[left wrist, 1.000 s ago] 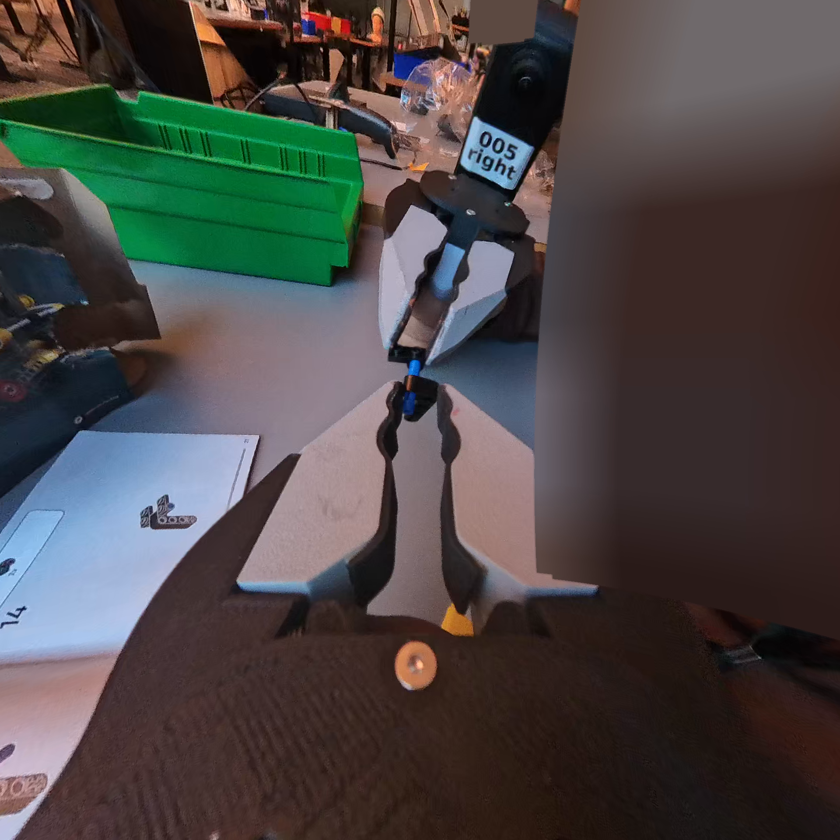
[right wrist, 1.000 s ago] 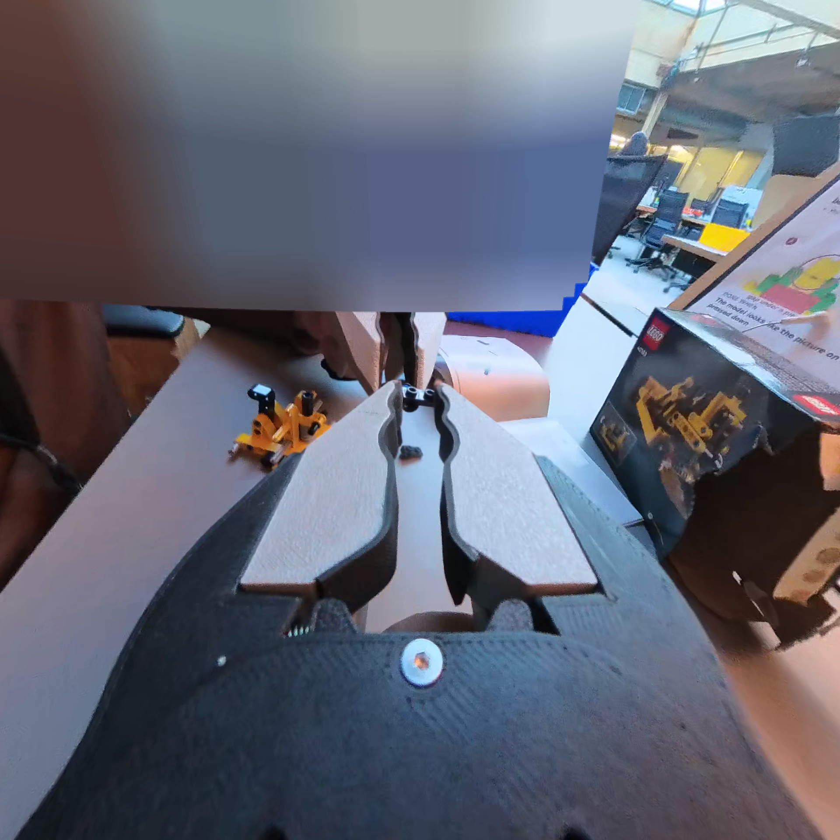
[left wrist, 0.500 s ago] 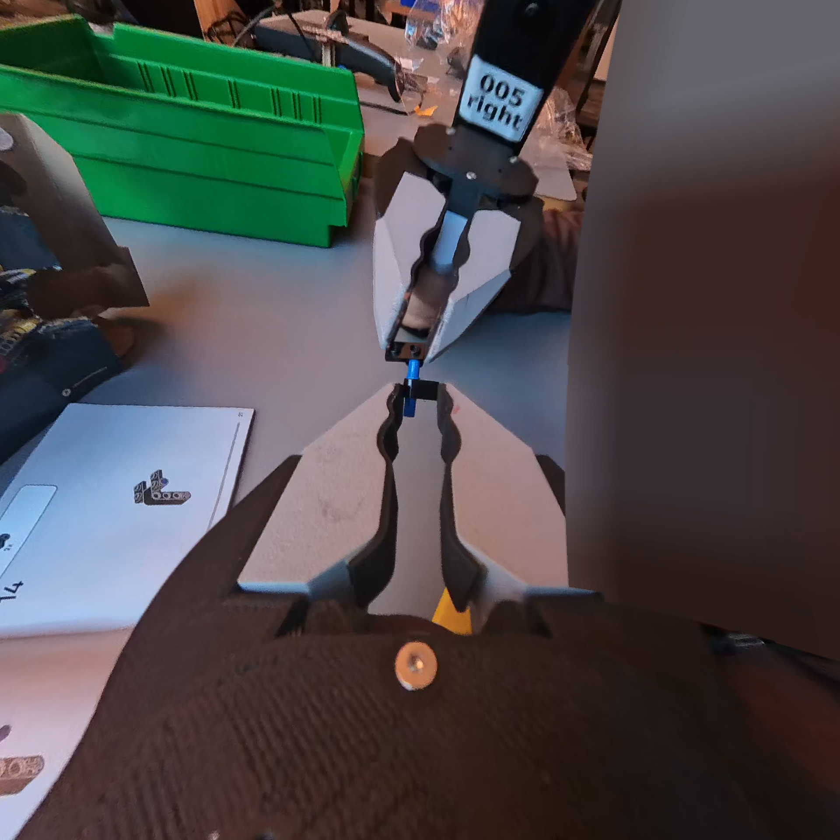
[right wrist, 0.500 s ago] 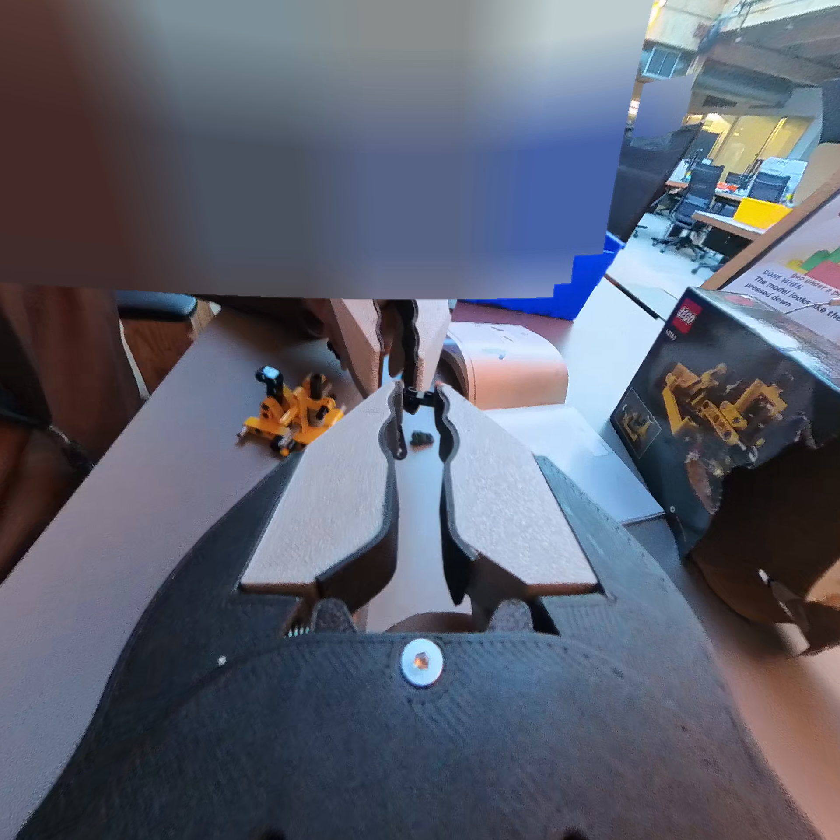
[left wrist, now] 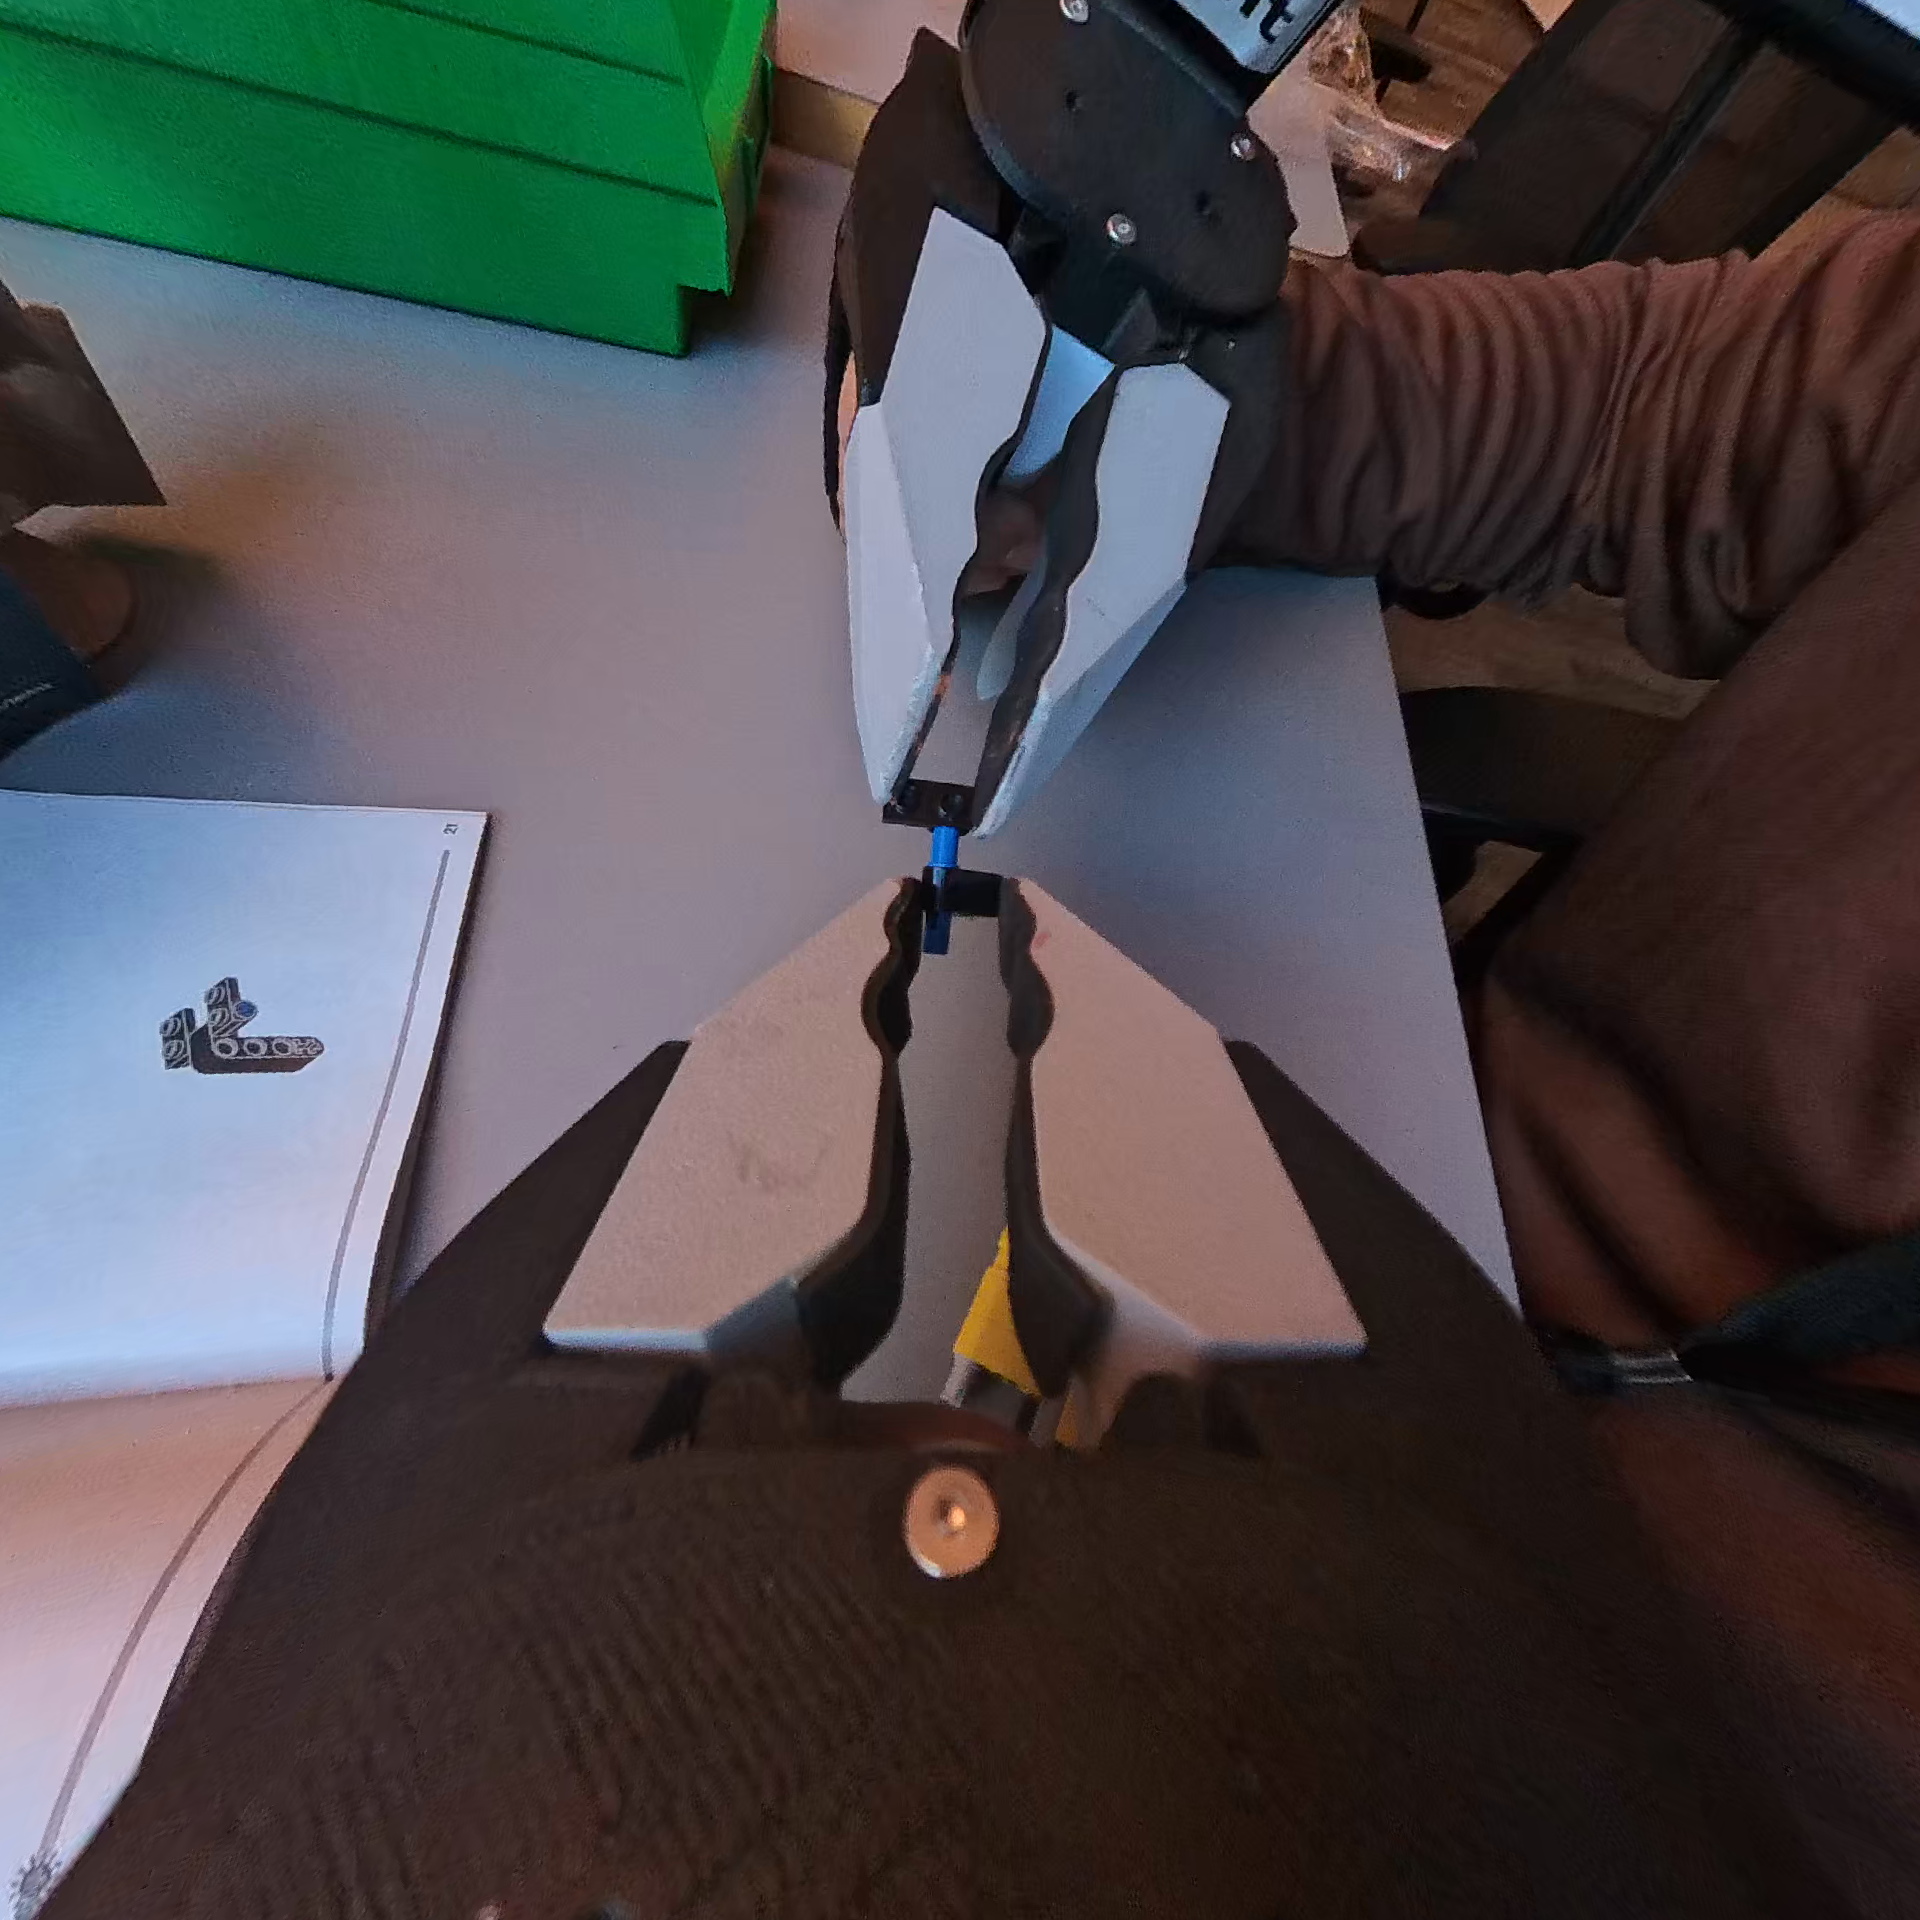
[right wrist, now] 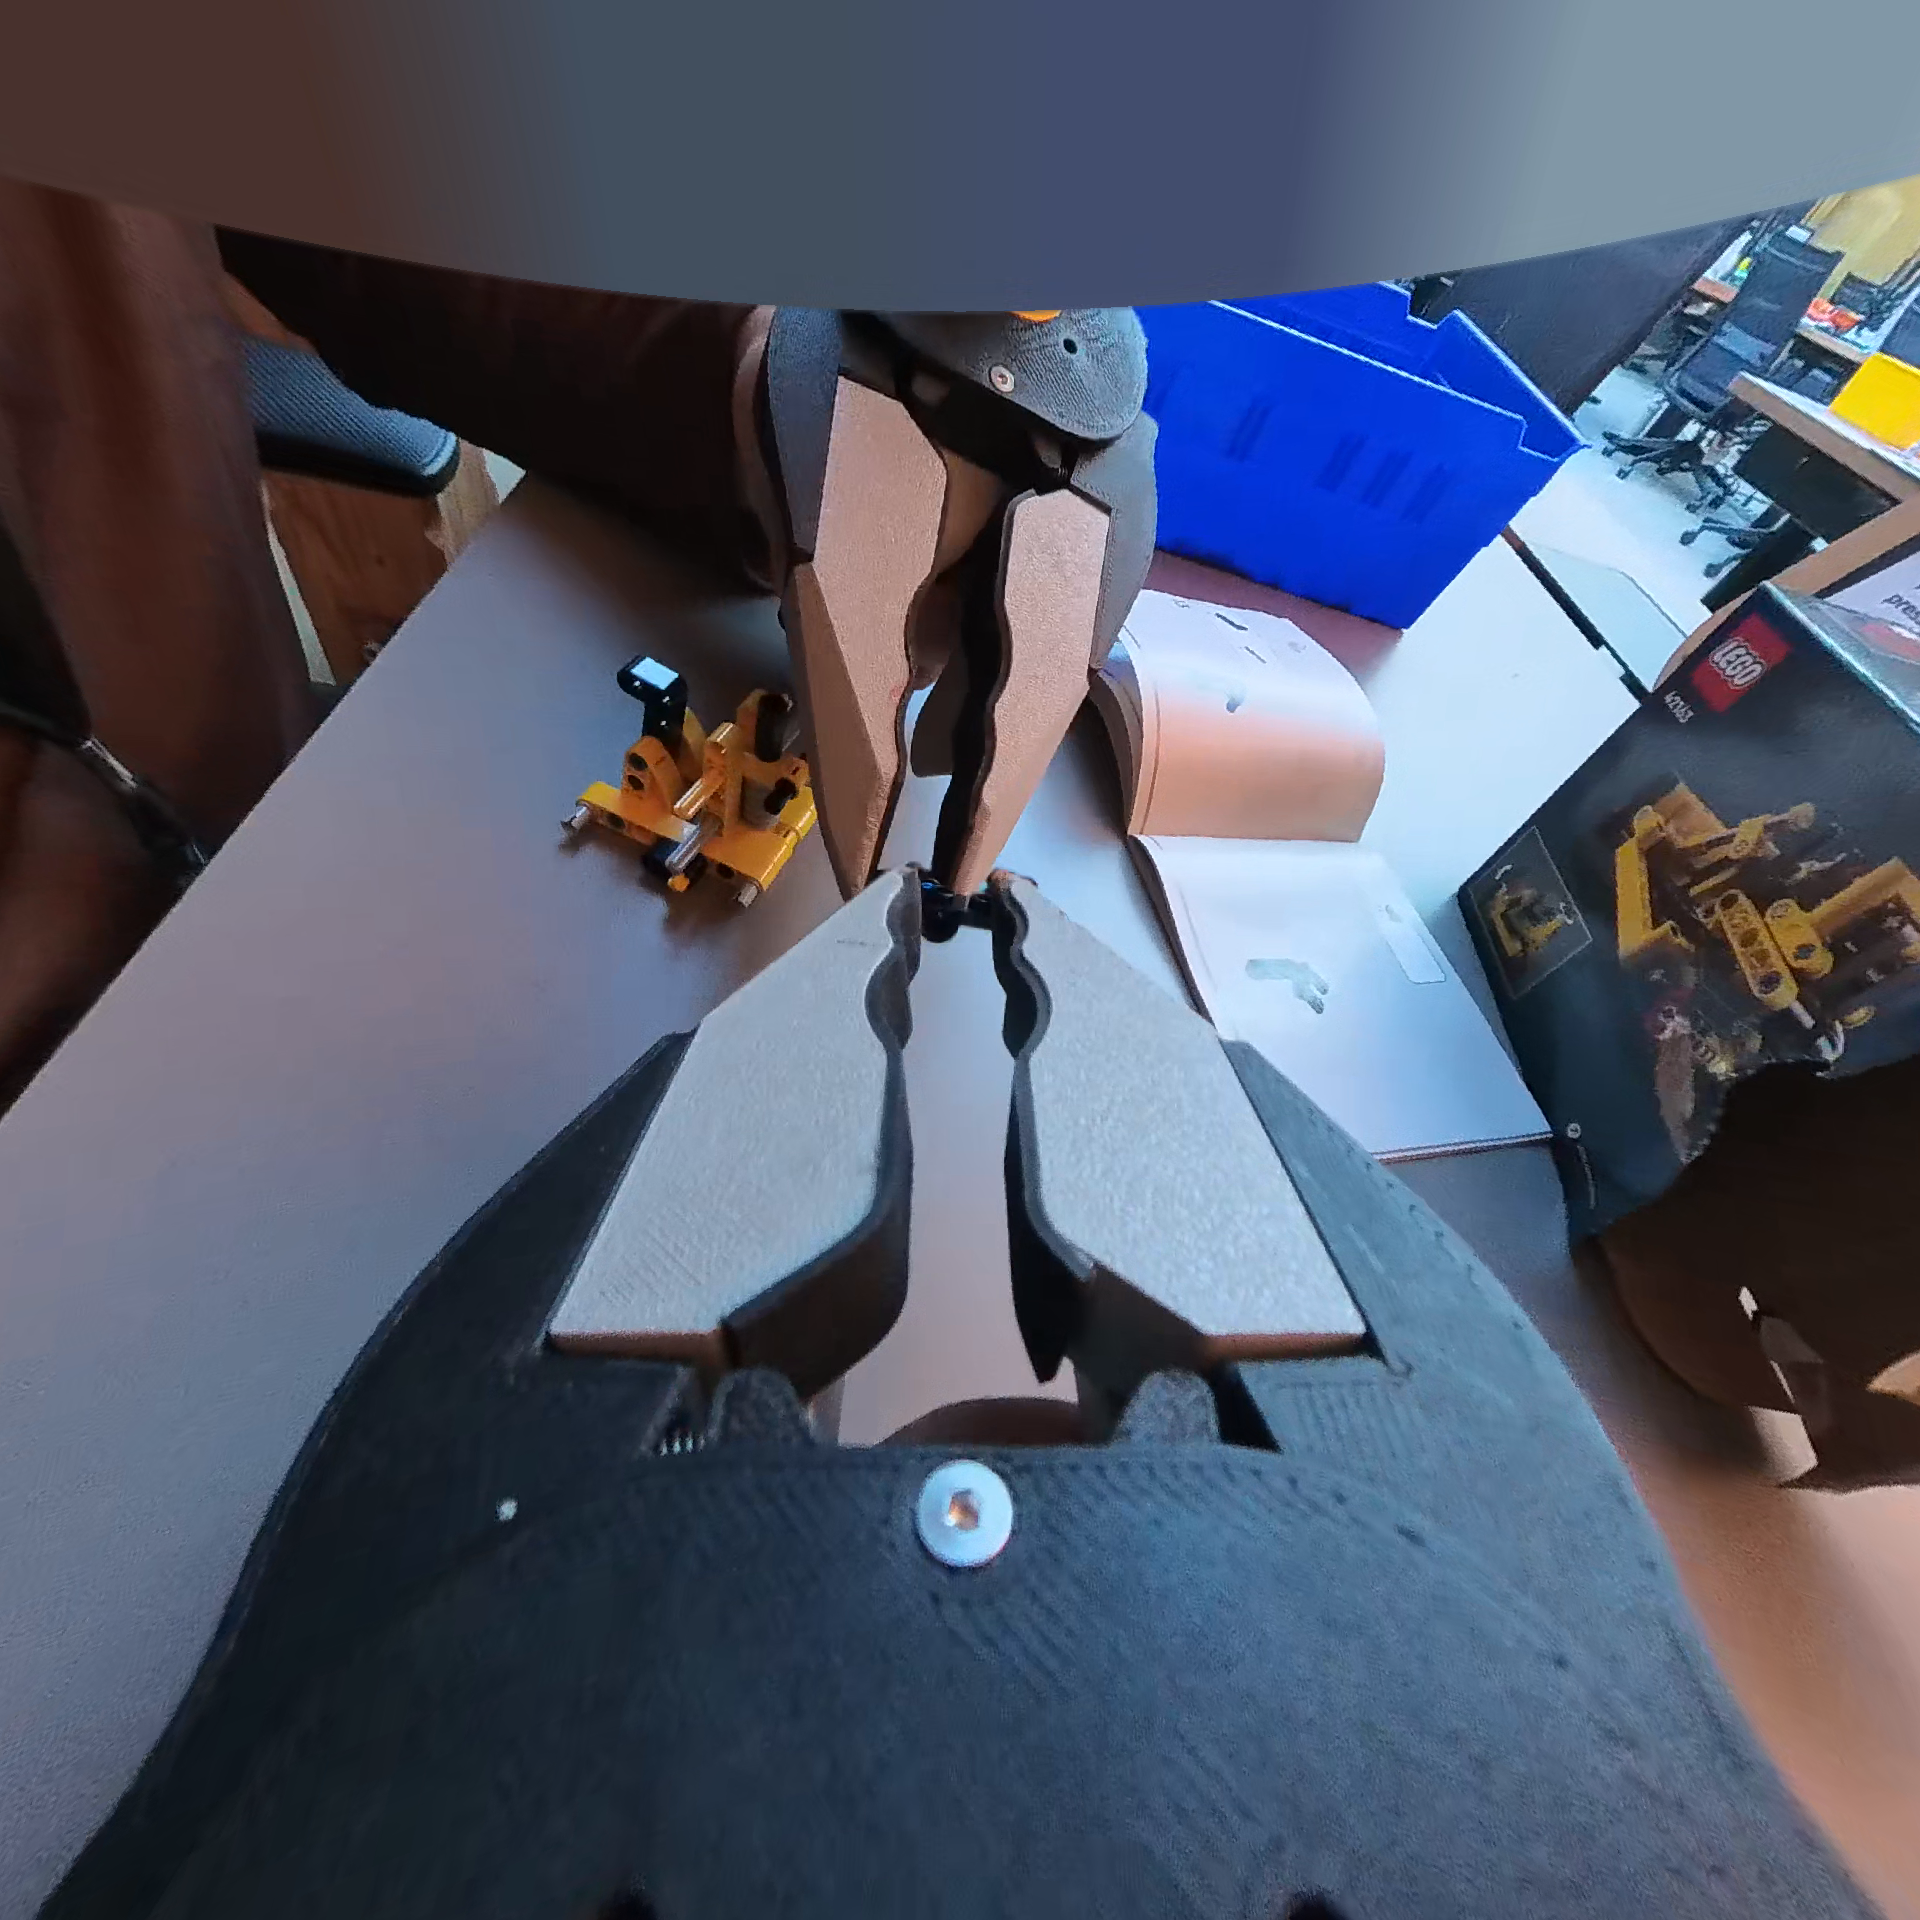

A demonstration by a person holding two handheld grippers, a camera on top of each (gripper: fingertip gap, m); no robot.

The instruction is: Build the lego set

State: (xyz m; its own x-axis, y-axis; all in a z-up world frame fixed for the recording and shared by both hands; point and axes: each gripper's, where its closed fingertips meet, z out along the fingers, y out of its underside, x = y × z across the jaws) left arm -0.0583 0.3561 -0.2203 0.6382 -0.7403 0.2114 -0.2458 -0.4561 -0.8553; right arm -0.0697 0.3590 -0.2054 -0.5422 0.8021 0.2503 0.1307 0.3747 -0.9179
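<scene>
- Grey bench lies under both tongs, a green bin beyond the left tongs.
- Left tongs pinch a black piece carrying a blue pin.
- Right tongs pinch a black beam, now nearer: pin tip touches it, seemingly starting insertion.

R tongs on blk piece

From my right wrist view, the model sits on the table left of the booklet; the box stands right of it, the bin behind.
</scene>
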